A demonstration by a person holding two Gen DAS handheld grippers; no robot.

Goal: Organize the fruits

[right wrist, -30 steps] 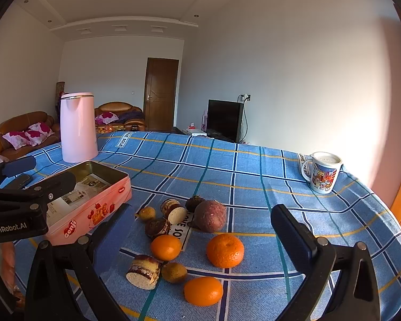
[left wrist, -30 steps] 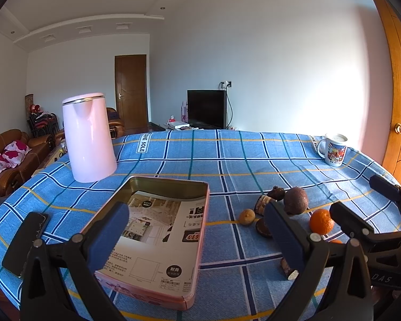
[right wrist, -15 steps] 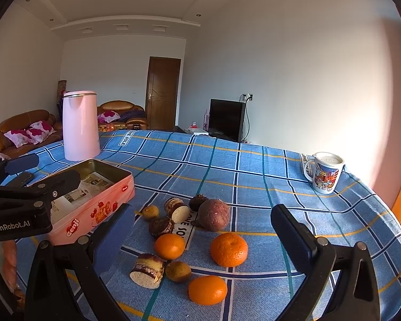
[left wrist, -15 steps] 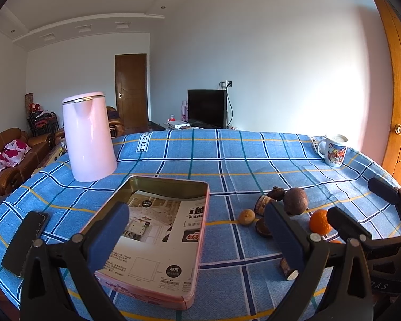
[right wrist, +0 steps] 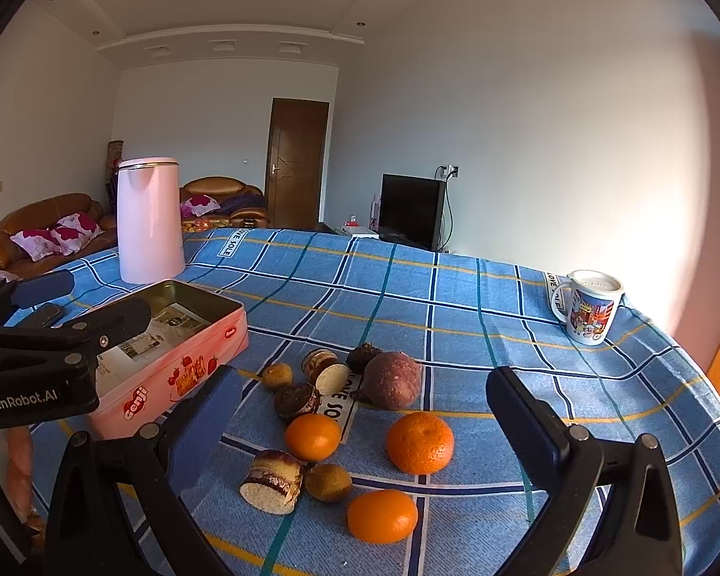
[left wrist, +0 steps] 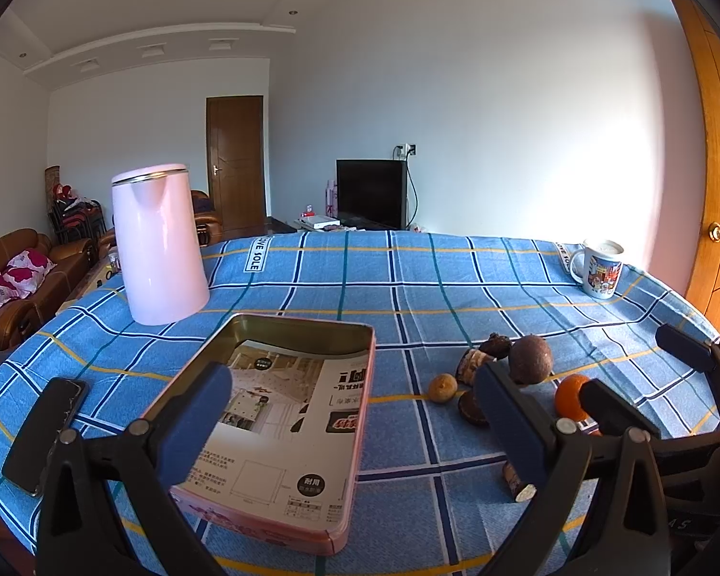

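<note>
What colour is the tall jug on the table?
The jug is pale pink, with a shiny metal rim at the top; the left wrist view shows it best.

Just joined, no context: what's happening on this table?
A person holds two grippers over a blue checked tablecloth. Both the left gripper and right gripper are open and empty. The fruit, three oranges and some small brownish fruits among cake pieces, lies loose beside the pink tin. No fruit is in the tin yet.
</note>
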